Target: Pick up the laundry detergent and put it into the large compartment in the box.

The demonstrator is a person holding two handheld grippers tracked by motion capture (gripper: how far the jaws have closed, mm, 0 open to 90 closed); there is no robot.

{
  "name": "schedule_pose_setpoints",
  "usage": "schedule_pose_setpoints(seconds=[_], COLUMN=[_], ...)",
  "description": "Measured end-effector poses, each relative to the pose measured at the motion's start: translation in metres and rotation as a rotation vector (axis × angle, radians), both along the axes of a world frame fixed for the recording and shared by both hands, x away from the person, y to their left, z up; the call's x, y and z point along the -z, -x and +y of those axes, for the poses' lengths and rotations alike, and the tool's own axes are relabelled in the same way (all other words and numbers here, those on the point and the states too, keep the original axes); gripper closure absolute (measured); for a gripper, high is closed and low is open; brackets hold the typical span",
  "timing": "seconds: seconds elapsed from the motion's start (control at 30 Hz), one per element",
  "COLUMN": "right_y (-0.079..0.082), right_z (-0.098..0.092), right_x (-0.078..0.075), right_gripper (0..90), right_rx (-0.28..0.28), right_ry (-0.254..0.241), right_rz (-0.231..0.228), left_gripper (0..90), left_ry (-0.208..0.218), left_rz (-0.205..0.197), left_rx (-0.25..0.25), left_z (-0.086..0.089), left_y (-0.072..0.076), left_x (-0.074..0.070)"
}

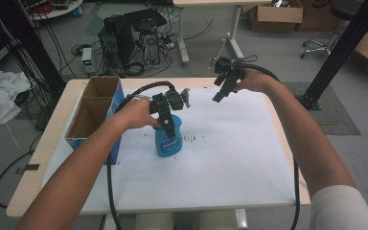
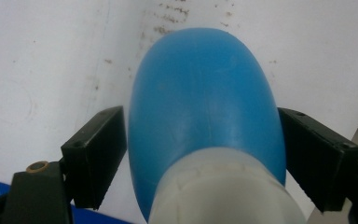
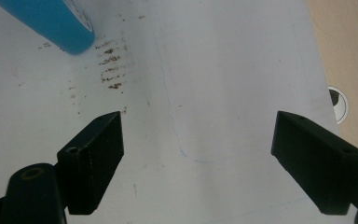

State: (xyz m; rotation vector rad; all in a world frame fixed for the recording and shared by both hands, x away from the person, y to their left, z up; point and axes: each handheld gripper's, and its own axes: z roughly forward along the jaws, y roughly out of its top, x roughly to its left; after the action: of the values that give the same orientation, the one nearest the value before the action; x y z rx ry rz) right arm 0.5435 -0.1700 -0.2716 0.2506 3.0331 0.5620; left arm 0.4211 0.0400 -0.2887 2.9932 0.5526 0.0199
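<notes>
Tabletop [image 1: 230, 158]: white sheet with brown smudges, cardboard box [image 1: 93, 112] at its left edge.
Blue bottle [image 1: 168, 141]: upright mid-sheet, just right of the box.
Left hand-held gripper [image 2: 200, 154]: jaws flank the bottle's body, whether pressing I cannot tell.
Right hand-held gripper [image 3: 198, 158]: released, above bare sheet.

- The blue plastic bottle with a white cap [image 1: 168, 142] stands upright on the white paper sheet [image 1: 230, 158], left of the sheet's middle.
- The sheet lies on the light wooden table [image 1: 38, 158].
- The open two-compartment cardboard box [image 1: 92, 113] sits at the table's left edge, just left of the bottle.
- The left gripper [image 2: 200, 154] straddles the bottle from above.
- The right gripper [image 1: 222, 91] hangs over the sheet's far edge, right of the bottle and well apart from it.
</notes>
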Motion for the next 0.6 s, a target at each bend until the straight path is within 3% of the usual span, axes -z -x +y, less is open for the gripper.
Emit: schedule_pose_setpoints(seconds=[0.6], right_y=[0.0], right_z=[-0.0016], right_x=[-0.001], right_gripper=[16.9], right_rx=[0.002], right_ry=[-0.003], right_rz=[-0.001], left_gripper=[24.7], left_ry=[0.011], left_rz=[-0.001], left_rx=[0.002], left_z=[0.002], left_y=[-0.0003], left_x=[-0.0013])
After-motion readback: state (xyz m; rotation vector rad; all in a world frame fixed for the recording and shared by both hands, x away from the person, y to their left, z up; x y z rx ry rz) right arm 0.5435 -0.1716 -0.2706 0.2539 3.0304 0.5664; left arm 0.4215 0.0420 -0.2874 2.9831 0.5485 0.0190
